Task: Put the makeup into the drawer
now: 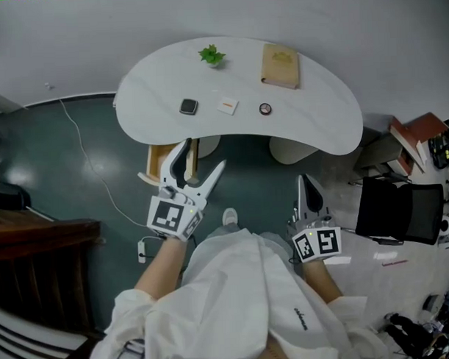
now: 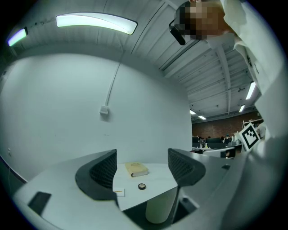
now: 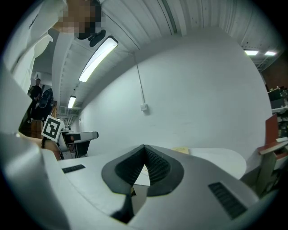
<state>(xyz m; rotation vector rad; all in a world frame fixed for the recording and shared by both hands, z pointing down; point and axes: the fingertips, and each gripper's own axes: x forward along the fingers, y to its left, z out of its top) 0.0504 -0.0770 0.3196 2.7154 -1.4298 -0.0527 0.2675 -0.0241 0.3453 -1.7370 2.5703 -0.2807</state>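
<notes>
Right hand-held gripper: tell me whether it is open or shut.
Shut, holding nothing. In the right gripper view the right hand-held gripper has its two ribbed pads meeting at the tips, with nothing between them.

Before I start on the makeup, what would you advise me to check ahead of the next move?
1. Left gripper ready to grasp: ok, jaws apart, nothing between them.
2. Right gripper ready to grasp: not ok, jaws together, empty.
3. Dark square compact and small round dark case free to pick: ok, they lie apart on the white curved table.
4. Light wooden drawer under the table open: cannot tell, the left gripper covers part of it.
5. Both grippers clear of the table: ok, held short of its near edge.
</notes>
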